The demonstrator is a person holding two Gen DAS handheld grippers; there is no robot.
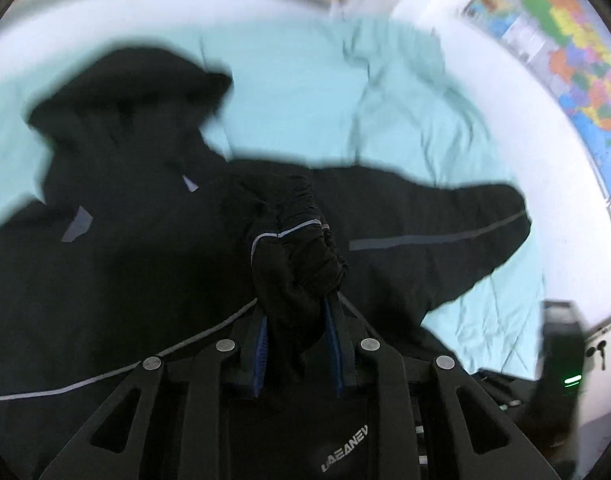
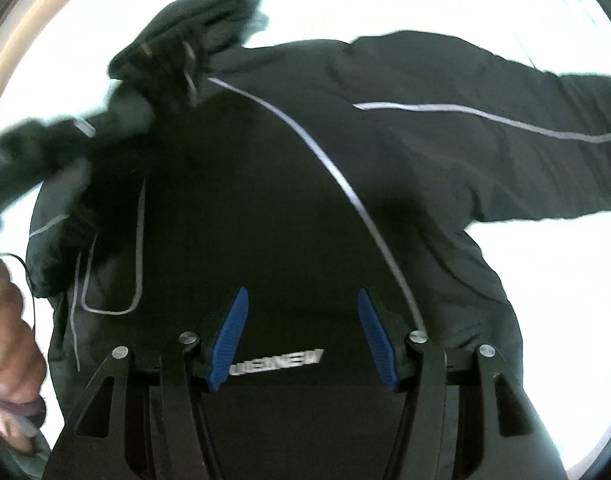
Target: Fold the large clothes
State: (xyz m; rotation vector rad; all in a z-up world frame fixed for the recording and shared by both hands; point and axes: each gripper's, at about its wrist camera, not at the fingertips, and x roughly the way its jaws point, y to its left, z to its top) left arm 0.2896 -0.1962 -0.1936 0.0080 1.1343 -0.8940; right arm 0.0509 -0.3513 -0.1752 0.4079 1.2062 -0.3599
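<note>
With the left gripper [image 1: 297, 344] clamped on the black padded jacket's [image 1: 125, 260] cuff [image 1: 301, 236], lay that sleeve flat across its chest, while the right gripper [image 2: 303, 336] hovers open above.

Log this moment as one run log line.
jacket spread on bed | left gripper shut on cuff | right gripper open over jacket

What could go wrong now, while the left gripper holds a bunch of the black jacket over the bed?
1. The left gripper pinches a thick, bunched sleeve cuff; the fabric could slip out as it is carried.
2. The right gripper is open above the black jacket and holds nothing down, so the body may drag and wrinkle on the light blue sheet.
3. The other sleeve lies spread out; the fold may end uneven.
</note>
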